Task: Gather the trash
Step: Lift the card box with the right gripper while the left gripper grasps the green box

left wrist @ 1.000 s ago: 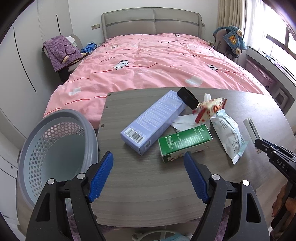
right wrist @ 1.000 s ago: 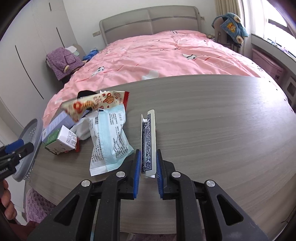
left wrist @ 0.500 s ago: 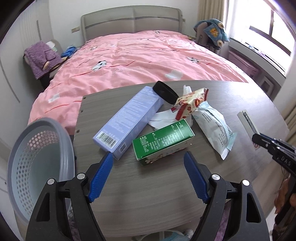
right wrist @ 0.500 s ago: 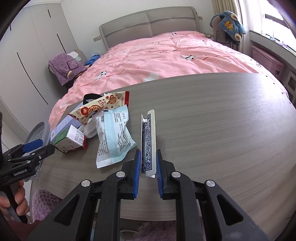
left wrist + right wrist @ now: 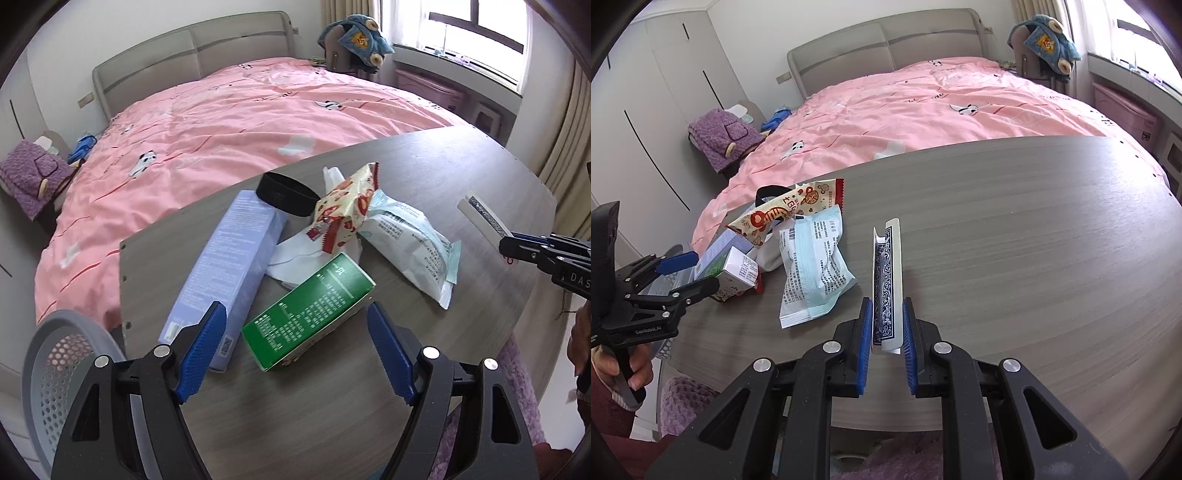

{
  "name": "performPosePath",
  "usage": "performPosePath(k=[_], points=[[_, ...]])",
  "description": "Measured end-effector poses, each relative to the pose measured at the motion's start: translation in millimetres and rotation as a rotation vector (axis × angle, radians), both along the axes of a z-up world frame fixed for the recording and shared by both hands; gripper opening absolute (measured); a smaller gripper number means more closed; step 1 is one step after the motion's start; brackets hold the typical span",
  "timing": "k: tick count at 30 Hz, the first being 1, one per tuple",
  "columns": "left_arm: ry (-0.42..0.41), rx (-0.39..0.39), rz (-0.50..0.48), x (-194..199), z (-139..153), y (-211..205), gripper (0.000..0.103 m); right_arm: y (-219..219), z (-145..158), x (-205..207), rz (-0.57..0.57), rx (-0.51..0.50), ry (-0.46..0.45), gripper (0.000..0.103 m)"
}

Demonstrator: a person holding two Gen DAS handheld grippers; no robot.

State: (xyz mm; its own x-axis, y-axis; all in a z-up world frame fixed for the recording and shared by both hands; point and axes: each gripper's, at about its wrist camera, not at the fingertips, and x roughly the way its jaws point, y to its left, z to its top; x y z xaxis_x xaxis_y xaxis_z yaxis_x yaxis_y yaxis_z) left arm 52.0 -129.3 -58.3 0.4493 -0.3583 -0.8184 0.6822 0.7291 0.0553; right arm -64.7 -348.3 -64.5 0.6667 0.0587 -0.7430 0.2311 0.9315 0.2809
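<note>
My left gripper (image 5: 295,350) is open, its fingers on either side of a green box (image 5: 306,312) lying on the grey table (image 5: 461,162). Beside it lie a lilac box (image 5: 229,258), a white tissue (image 5: 306,251), a red-and-cream snack wrapper (image 5: 343,206), a pale blue packet (image 5: 410,236) and a black lid (image 5: 286,194). My right gripper (image 5: 885,332) is shut on a playing-card box (image 5: 886,280), held on edge just above the table; the card box also shows in the left wrist view (image 5: 484,218).
A grey perforated basket (image 5: 55,369) stands off the table's left end. A pink bed (image 5: 240,122) lies behind the table. The left gripper (image 5: 665,280) shows at the left of the right wrist view.
My left gripper has moved forward and turned right, so the green box now sits between its open fingers. My right gripper has stayed shut on the card box.
</note>
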Motion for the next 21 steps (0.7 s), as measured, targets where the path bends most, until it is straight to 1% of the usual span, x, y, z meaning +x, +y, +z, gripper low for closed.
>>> performPosePath(k=[5,9,13,15,17,21], points=[[0.009,-0.02,-0.021,3,-2,-7,0.075,-2,0,-1,0.001,0.008,-0.003,0.016],[0.007,-0.021,-0.043,6,-4,-14,0.075,-2,1,-1,0.0,0.01,-0.003,0.016],[0.032,-0.012,-0.038,7,-11,-16,0.075,-2,2,-2,0.002,0.012,-0.005,0.016],[0.029,-0.007,-0.033,6,-13,-16,0.075,-2,1,-2,0.001,0.013,-0.004,0.016],[0.025,-0.008,-0.03,4,-13,-16,0.072,-2,1,-2,0.001,0.012,-0.004,0.016],[0.03,-0.015,-0.016,0,-12,-13,0.061,-2,2,-2,0.003,0.013,-0.005,0.016]])
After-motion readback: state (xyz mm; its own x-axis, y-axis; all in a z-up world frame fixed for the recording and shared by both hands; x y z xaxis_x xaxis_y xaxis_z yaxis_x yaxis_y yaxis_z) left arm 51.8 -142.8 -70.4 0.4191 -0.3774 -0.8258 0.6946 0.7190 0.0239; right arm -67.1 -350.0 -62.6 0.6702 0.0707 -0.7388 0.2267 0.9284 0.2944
